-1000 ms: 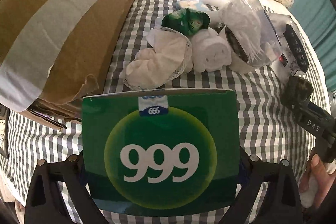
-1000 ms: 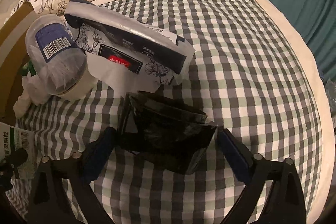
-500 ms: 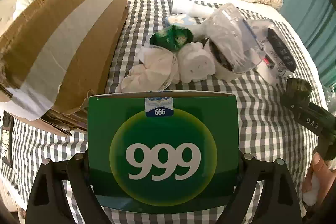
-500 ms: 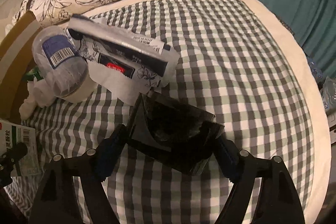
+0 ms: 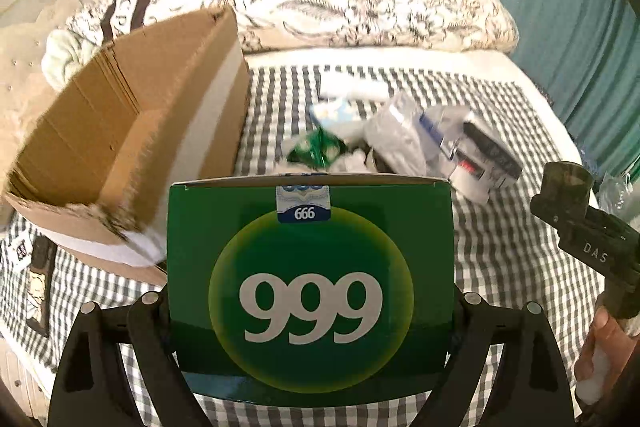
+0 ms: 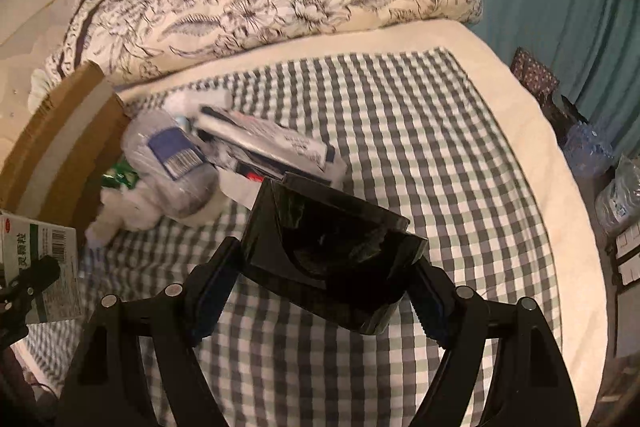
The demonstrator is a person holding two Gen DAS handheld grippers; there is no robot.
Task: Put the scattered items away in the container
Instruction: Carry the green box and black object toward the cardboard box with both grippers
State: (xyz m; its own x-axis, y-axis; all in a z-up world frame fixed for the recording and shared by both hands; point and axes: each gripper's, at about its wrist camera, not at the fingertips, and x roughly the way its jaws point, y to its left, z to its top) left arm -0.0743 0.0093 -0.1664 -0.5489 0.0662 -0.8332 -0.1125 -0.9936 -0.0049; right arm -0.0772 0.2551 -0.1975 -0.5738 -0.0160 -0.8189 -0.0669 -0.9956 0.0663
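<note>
Both fingers of left gripper (image 5: 311,311) pinch flat green "999" carton (image 5: 311,287); right gripper (image 6: 326,267) clamps glossy black box (image 6: 332,251). Open brown cardboard container (image 5: 132,155) sits forward-left at checked bedspread's (image 5: 500,251) left edge, nearer left gripper.

A green box (image 5: 310,287) printed with a large white "999" in a yellow-green disc stands upright at 6 o'clock in the left wrist view, above the checked bed cover. At 9 to 10 o'clock the brown cardboard box (image 5: 132,155) lies open, its torn flap tilted. A glossy black tray (image 6: 332,255) sits tilted at centre in the right wrist view. At 10 o'clock from it a heap lies on the cover: a clear plastic bottle (image 6: 172,163) on its side, a floral-printed packet (image 6: 272,143), white tissue (image 6: 132,207) and a green wrapper (image 6: 118,179).
</note>
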